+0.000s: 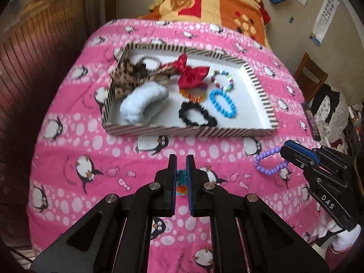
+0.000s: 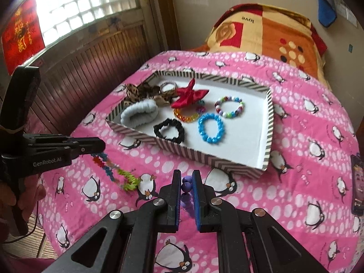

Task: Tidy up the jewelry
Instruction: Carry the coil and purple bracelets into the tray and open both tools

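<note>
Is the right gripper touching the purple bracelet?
Touching. The left wrist view shows the right gripper pinching the purple bracelet; the right wrist view shows beads between its fingers.

Daylight floods in through the window (image 2: 86, 6), which blows out to glaring white on my right wrist view, while the wood panelling (image 1: 34, 52) below falls into deep shadow. Both feeds bend hard at the edges, with dark vignetted corners. I see motion smear on the striped tray (image 1: 261, 86) and its contents; the pink blanket (image 2: 295, 136) is evenly, softly lit.
</note>
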Motion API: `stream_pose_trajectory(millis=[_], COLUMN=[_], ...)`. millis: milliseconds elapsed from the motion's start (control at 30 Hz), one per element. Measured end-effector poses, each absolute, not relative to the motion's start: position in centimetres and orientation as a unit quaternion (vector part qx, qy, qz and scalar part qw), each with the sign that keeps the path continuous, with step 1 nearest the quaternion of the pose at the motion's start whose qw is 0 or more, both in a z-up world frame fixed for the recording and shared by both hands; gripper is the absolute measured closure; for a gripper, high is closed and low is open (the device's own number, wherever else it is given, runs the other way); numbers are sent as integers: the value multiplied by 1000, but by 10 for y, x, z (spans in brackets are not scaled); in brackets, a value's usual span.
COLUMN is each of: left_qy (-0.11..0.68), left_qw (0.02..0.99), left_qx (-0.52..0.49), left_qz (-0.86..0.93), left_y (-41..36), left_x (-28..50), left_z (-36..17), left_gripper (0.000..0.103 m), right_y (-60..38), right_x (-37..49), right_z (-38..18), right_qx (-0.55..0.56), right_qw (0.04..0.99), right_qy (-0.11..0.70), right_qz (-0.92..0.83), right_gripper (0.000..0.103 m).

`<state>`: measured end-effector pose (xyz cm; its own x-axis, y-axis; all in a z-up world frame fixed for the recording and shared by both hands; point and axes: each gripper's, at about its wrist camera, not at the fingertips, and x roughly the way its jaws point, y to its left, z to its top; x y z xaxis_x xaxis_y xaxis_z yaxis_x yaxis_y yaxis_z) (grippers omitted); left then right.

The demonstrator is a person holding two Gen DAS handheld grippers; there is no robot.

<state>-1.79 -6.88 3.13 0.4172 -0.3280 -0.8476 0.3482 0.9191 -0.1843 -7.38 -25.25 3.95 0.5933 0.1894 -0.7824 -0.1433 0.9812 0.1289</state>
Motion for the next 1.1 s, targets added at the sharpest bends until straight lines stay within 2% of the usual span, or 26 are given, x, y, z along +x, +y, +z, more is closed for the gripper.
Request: stream_pose_trajectory(millis=[467, 1100], left_qy=[448, 437], left_qw=[866, 866], left_qx=[32, 75], left_qz=[-218, -231], left_y=[-94, -153], left_x=[7, 45], left_z=[87, 82], left_gripper=[97, 97], right_y=[-277, -299], right_x=[-57, -10], right_z=[76, 67], right_qx=[22, 37], right_qw=[909, 903], right_qy=[410, 425], right_qz=[74, 56], right_gripper=[94, 94])
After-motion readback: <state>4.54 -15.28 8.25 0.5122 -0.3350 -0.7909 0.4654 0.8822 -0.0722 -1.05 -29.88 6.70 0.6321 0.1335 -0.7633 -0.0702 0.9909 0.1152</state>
